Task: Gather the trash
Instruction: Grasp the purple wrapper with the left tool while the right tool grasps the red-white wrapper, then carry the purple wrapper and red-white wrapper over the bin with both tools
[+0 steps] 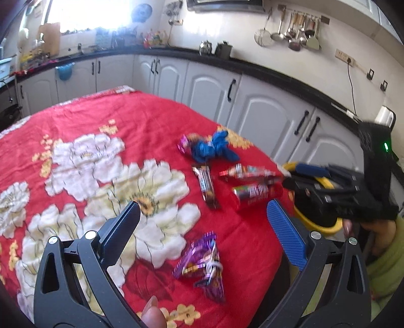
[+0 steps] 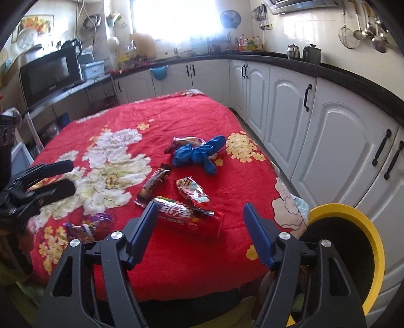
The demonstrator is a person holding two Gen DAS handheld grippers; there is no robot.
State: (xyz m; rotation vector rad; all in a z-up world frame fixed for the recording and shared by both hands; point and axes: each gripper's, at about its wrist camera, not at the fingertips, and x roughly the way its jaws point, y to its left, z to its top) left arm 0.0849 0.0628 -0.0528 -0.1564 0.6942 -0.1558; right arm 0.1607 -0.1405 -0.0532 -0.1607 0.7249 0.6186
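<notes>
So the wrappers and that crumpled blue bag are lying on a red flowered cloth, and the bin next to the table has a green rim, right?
Nearly. The wrappers and crumpled blue bag do lie on the red flowered cloth, but the bin beside the table has a yellow rim, not green. The right wrist view shows it plainly.

Daylight pours from the window [image 2: 174, 20] ahead of me, blown out to white glare. My left view smears with motion blur, worst on the wrappers [image 1: 250, 186]. Both views bow at the edges, corners black.
</notes>
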